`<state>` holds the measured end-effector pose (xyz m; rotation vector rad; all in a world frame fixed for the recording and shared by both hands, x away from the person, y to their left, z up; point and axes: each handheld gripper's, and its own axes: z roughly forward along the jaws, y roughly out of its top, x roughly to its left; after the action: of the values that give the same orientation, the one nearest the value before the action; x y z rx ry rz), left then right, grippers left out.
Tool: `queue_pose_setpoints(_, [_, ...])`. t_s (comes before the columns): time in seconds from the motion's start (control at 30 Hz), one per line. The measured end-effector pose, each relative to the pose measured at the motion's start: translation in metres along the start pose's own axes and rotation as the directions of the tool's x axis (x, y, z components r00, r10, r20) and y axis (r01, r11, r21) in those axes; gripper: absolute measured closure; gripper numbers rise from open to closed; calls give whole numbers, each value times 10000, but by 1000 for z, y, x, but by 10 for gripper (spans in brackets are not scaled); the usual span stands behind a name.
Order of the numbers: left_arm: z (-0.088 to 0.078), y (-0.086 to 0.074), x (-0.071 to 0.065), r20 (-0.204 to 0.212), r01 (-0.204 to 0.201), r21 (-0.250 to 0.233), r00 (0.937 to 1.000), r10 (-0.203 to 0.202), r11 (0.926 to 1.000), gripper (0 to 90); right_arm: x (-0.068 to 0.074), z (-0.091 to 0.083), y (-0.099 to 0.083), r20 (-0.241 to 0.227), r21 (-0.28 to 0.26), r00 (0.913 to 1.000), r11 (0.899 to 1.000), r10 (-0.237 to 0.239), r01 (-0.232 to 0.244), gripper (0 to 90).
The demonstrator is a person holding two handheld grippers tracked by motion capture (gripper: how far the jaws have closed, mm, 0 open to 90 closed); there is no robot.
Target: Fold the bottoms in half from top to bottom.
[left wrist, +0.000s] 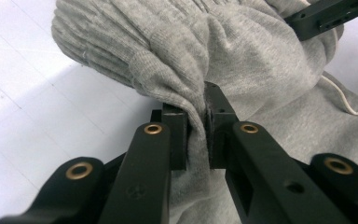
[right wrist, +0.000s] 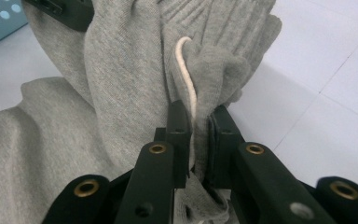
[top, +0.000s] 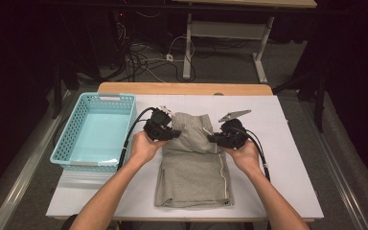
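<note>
Your left tongs (left wrist: 196, 133) are clamped on a fold of the grey shorts (top: 194, 167), jaws nearly together with cloth pinched between. Your right tongs (right wrist: 199, 140) are clamped on the other side of the waistband, with the white drawstring (right wrist: 186, 70) caught in the grip. The shorts lie mid-desk (top: 292, 158), waist end raised off the surface between both tongs, leg end flat toward you. A teal basket (top: 96, 132) sits left of the shorts, apart.
</note>
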<state>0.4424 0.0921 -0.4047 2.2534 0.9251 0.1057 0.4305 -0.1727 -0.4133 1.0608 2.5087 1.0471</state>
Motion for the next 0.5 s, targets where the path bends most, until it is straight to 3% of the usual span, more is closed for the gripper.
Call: queue_pose_setpoints(0.5, [-7, -11, -11, 258, -266, -125, 9993, 269, 9996, 806, 10, -9, -11, -168, -150, 9995, 9996, -256, 253, 818])
